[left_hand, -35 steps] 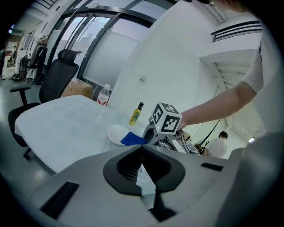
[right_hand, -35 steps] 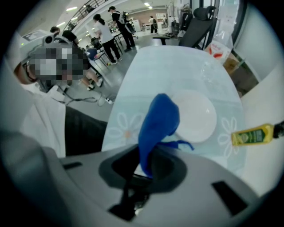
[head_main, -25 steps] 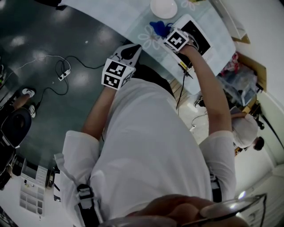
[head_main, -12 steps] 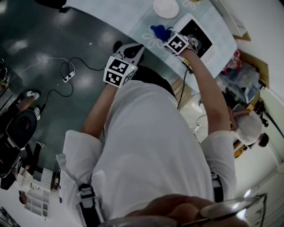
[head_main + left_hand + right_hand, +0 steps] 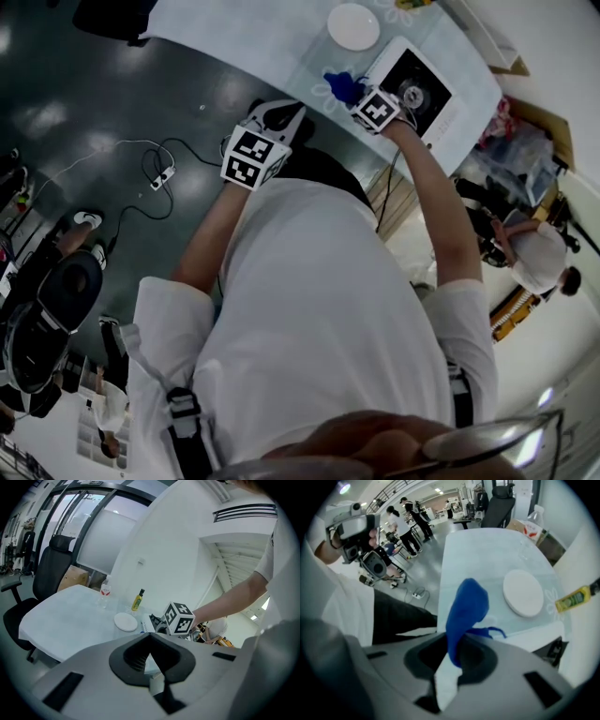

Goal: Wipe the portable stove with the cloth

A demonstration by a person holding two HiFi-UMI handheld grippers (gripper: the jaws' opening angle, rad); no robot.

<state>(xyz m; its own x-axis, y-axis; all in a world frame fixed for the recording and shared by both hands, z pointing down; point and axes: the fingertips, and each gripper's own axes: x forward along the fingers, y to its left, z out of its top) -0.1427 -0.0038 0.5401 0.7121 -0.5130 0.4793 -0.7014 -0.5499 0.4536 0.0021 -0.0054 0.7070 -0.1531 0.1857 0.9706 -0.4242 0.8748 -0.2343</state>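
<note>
The right gripper [image 5: 452, 660] has its jaws closed on a blue cloth [image 5: 466, 606]. A bunched fold of the cloth stands up out of the jaws and a thin tail trails off to one side. In the head view this gripper [image 5: 361, 94] is held out over the table [image 5: 281, 47] at the near left corner of the portable stove [image 5: 422, 75], a white unit with a black top and a round burner. The cloth sits just beside that corner, and no view shows whether it touches the stove.

The left gripper [image 5: 151, 656] has its jaws drawn together with nothing between them. It hangs off the table's edge, over the dark floor and close to the person's body.

From the left gripper view, the right gripper's marker cube [image 5: 178, 618] stands in front of the stove and hides most of it, leaving only a white end visible. In the right gripper view the raised cloth covers part of the table ahead.

A white plate [image 5: 524, 592] lies on the table beyond the cloth, well apart from it. A yellow bottle [image 5: 574, 599] lies further along, and a clear water bottle [image 5: 105, 590] stands near the far edge. A black office chair [image 5: 49, 573] is at the table's end. A power strip [image 5: 164, 175] with a looped cable lies on the floor. Other people [image 5: 408, 522] stand in the background, and the person's own white shirt [image 5: 319, 319] fills the lower part of the head view.
</note>
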